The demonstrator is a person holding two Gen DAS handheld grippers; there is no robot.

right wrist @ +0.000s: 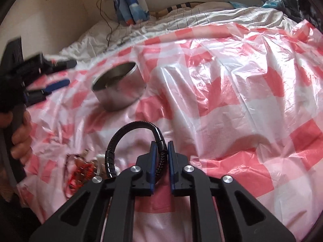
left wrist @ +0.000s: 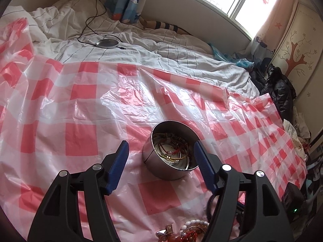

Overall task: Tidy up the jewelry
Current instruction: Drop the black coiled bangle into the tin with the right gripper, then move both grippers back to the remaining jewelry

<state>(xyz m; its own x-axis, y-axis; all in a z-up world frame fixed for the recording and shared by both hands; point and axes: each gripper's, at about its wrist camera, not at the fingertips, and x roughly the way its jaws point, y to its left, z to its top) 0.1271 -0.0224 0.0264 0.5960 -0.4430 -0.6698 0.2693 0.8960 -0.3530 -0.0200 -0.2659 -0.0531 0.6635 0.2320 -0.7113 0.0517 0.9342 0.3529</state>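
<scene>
Bracelet [right wrist: 129, 139], a dark braided loop pinched narrow in the right gripper [right wrist: 160, 151], arches toward the upper left of the right-wrist frame, where the tin [right wrist: 119, 84] waits, flanked by the wide, empty left gripper [left wrist: 161, 157].

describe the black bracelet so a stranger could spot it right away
Above the red-checked plastic sheet on the bed, look at the right gripper. Pinched between its blue fingers is the black bracelet, a braided band unlike the red and white beads nearby.
</scene>
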